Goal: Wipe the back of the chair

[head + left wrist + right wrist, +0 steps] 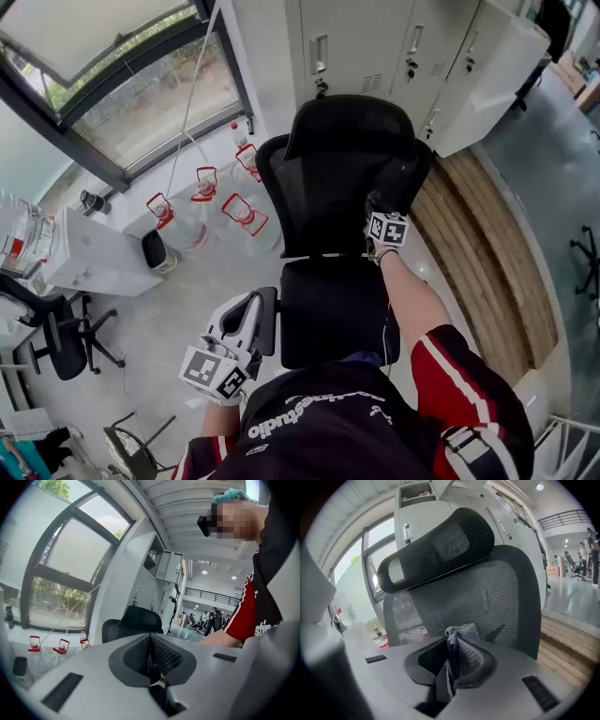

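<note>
Left tool [151, 660] jaws together, empty; chair [135, 623] beyond, near window [61, 569].

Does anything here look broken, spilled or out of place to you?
Nothing stands out. The black mesh office chair stands upright and looks intact, and the right gripper is shut on a grey cloth. The left gripper is shut and empty.

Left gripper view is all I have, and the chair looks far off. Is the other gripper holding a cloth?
Observer: Yes, the right gripper is shut on a grey cloth.
Operator: Is it at the chair's back?
Observer: It faces the mesh backrest close up, below the headrest; I cannot tell if it is touching.
Operator: Where does my left gripper sit?
Observer: The left gripper is low, beside the armrest, left of the seat.
</note>
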A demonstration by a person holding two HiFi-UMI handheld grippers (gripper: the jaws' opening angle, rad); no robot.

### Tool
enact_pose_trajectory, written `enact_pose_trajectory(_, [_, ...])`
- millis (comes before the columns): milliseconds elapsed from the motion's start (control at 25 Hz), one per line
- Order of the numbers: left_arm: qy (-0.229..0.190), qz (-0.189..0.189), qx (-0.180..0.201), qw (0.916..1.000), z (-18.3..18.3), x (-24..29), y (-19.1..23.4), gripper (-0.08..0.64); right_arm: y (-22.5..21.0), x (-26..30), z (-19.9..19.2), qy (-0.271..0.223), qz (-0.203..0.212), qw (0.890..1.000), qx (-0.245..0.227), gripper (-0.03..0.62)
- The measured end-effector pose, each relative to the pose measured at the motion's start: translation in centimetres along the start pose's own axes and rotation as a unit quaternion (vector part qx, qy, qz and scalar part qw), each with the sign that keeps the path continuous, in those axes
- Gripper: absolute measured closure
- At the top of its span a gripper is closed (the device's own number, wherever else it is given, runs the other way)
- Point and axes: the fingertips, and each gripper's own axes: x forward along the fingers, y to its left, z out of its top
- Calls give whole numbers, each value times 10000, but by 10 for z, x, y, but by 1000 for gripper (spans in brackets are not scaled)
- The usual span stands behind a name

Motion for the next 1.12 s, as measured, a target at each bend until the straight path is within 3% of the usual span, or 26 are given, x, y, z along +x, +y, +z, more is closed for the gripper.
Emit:
enact_pose_trajectory(800, [-246, 864, -206, 9957, 1, -68, 47, 535, 237, 74, -30, 324, 1470, 9885, -113, 537])
enact_pose_trajectory(1120, [-236, 1076, -241, 9936, -4, -80, 57, 535, 290, 87, -41, 389, 1885, 9813, -103, 537])
